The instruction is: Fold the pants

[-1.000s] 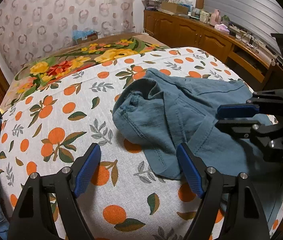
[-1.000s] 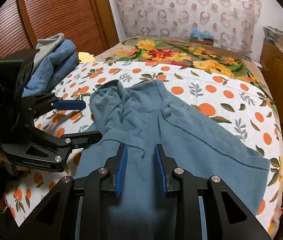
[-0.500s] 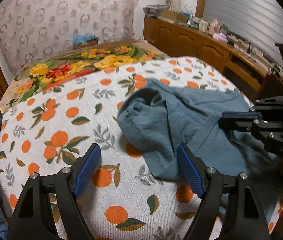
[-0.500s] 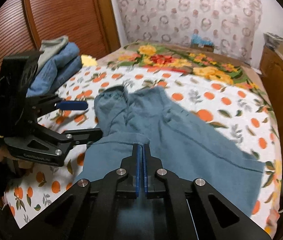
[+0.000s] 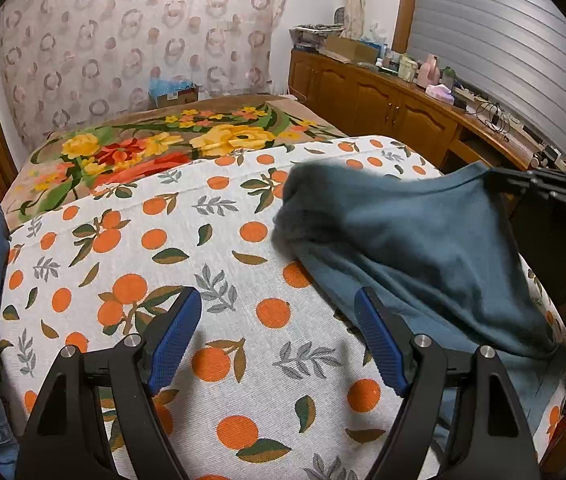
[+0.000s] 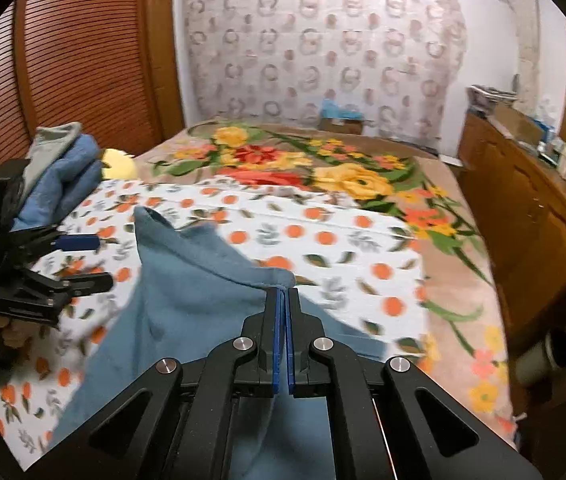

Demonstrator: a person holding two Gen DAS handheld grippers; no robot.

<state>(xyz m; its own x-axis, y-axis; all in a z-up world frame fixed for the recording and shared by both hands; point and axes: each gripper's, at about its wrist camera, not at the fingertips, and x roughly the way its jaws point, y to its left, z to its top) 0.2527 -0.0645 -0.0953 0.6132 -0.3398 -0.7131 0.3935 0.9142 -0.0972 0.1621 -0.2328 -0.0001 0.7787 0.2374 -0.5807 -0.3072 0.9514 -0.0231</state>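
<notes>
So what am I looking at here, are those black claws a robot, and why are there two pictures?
No robot: a person holds one two-finger gripper in each hand, and each carries a wide-angle camera looking out along its fingers. One picture comes from the left gripper, which is open and holds nothing. The other comes from the right gripper, shut on a fold of the blue-grey pants and lifting it. Each gripper also shows at the edge of the other's picture. The pants lie partly on the orange-print sheet over a bed with a floral blanket. A stack of folded clothes sits at the side.
</notes>
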